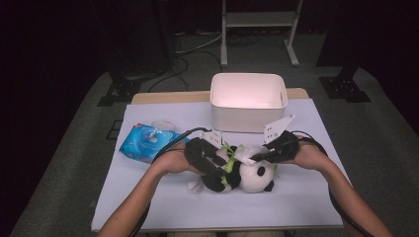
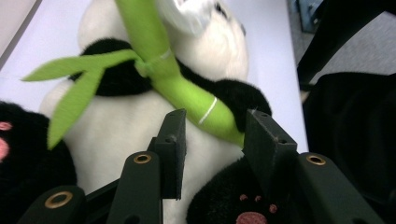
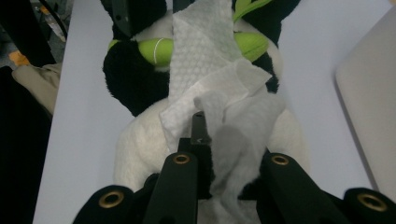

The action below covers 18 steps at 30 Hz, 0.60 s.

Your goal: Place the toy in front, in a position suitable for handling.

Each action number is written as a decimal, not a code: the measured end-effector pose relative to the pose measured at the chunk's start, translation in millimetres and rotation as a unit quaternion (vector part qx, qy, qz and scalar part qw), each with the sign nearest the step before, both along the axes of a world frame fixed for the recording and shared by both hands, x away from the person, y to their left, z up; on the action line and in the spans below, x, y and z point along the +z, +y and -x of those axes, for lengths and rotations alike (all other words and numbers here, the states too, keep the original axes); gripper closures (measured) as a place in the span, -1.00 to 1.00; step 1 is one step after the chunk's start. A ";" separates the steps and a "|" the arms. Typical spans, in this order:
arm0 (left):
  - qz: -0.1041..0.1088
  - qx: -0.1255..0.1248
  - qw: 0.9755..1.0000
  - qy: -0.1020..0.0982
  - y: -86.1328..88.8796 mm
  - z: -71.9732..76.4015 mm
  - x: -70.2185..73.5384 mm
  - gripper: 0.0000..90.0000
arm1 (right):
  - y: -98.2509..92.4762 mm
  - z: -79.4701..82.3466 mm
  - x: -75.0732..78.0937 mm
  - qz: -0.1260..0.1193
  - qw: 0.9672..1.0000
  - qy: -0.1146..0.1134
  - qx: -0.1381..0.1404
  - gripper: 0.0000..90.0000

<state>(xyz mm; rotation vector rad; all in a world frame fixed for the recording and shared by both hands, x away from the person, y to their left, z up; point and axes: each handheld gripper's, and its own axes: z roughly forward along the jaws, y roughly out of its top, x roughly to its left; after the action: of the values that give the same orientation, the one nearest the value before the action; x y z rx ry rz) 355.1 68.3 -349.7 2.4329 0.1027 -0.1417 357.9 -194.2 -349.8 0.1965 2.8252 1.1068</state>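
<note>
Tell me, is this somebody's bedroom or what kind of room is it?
Probably a lab or recording room, not a bedroom. A white-covered table stands alone on grey carpet, cables run across the dark floor behind it, and a metal equipment stand and black stand feet surround it.

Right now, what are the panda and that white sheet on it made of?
The panda looks like soft plush fabric, fuzzy and matte. The white sheet, pinched by the right gripper, seems a thin non-woven wipe: dimpled pattern, limp folds. The bamboo stalk looks like smooth green felt or fleece.
</note>
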 end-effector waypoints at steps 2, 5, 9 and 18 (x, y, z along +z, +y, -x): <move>0.001 0.001 1.000 -0.001 -0.5 0.5 0.9 0.30 | -0.3 1.0 -0.8 -0.001 1.000 0.001 0.000 0.79; 0.003 -0.001 1.000 -0.007 -3.8 1.3 4.8 0.27 | -0.8 4.2 -2.9 -0.005 1.000 0.005 0.001 0.79; 0.006 0.005 1.000 -0.013 -11.2 0.4 7.2 0.20 | 0.3 8.4 -4.6 -0.006 1.000 0.000 0.005 0.79; 0.009 0.006 1.000 -0.017 -17.2 -0.3 13.7 0.14 | -5.3 15.0 -12.7 -0.029 1.000 0.007 0.007 0.81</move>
<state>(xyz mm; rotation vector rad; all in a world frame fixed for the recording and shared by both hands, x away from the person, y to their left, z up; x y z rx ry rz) 355.4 51.1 -336.1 2.4150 0.1004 -0.0944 342.9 -199.5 -362.5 0.1913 2.8129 1.1963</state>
